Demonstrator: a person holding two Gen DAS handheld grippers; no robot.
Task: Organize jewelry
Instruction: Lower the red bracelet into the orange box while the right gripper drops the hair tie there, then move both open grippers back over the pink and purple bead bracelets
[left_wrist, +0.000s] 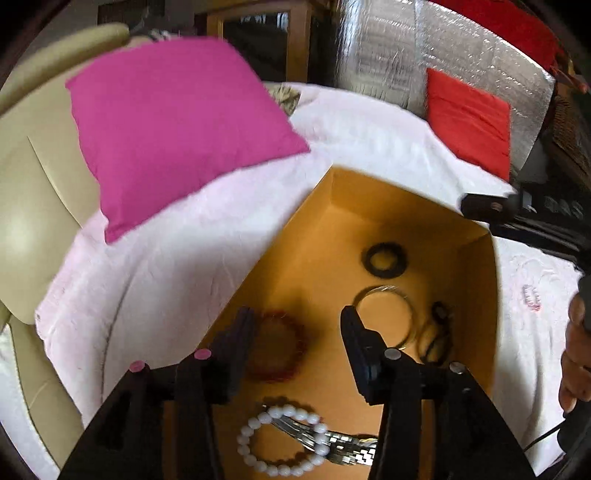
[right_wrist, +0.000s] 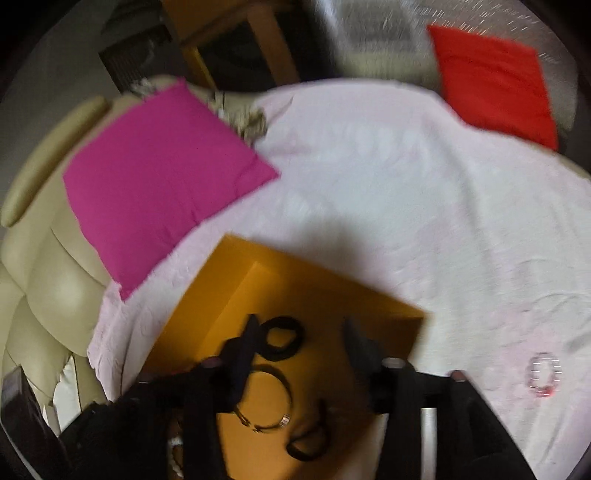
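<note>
An open orange box sits on a pale pink cloth. It holds a dark red bead bracelet, a white bead bracelet over a metal watch band, a thin metal bangle, a black ring and dark loops. My left gripper is open and empty above the box. My right gripper is open and empty over the box. A pink clear bracelet lies on the cloth right of the box.
The pink cloth covers a beige sofa. A magenta cushion lies back left, a red cushion back right. A hand shows at the right edge.
</note>
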